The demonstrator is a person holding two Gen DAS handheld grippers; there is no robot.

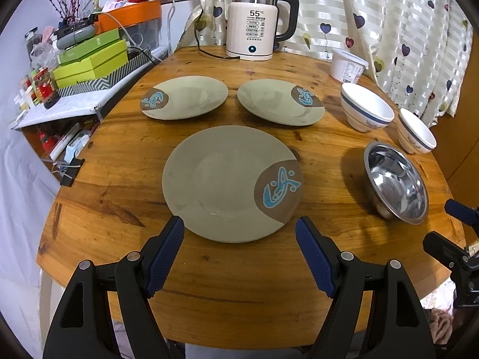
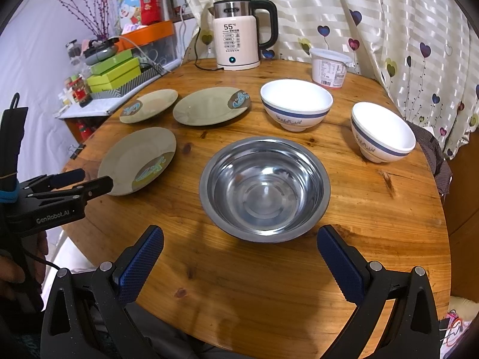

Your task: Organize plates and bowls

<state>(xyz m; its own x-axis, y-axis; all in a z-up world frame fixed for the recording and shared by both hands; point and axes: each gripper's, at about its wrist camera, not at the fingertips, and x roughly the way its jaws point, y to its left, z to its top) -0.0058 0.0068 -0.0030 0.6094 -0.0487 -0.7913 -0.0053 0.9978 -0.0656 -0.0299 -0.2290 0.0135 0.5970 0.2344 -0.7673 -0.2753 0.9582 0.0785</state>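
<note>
While both grippers hung over the near table (image 1: 119, 179) edge, neither had hold of anything. Left gripper (image 1: 239, 230): jaws spread wide, empty, near plate (image 1: 221, 179) just ahead between the blue pads, not touching. Right gripper (image 2: 239, 239): also wide open, empty, steel bowl (image 2: 265, 188) just ahead of it, apart from both pads.

Plates: three grey-green, each with a brown patch and blue fish motif; two far ones (image 1: 185, 97) (image 1: 280, 101) sat side by side behind the near one, none stacked. Two white bowls with a blue band (image 2: 296, 104) (image 2: 381, 133) stood upright behind and right of the steel bowl, apart from each other.

Readable text: kettle (image 1: 254, 24) at the back showed "55°C" on its panel, button labels too small to read. Left gripper body in the right view carried "GenRobot.AI". White tub (image 2: 329, 67) near the curtain had a label with a barcode, print illegible.
</note>
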